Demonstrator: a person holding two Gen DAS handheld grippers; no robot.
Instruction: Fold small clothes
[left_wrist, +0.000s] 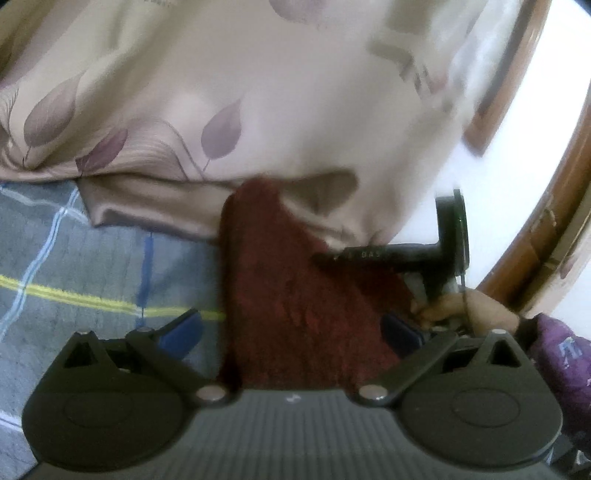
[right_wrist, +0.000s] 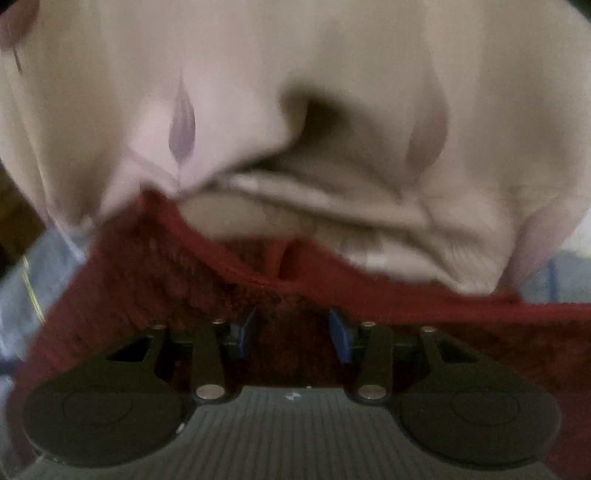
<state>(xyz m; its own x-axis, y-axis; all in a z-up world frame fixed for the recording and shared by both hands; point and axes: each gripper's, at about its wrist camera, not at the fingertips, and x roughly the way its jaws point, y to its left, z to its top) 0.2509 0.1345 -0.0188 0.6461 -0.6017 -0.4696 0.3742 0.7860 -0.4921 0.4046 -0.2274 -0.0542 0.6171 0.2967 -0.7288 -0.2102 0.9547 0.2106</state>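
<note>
A dark red knitted garment lies on a grey checked sheet. My left gripper hangs low over its near part, jaws wide open, the cloth showing between the blue pads without touching them. In the left wrist view my right gripper reaches in from the right, its tip over the garment's right edge, with a hand behind it. In the blurred right wrist view the right gripper stands partly open just above the red garment, whose folded rim runs across in front. No cloth looks pinched.
A beige curtain with purple leaves hangs right behind the garment and bunches on the sheet. A curved wooden frame and a white wall are at the right. A purple cloth lies at the right edge.
</note>
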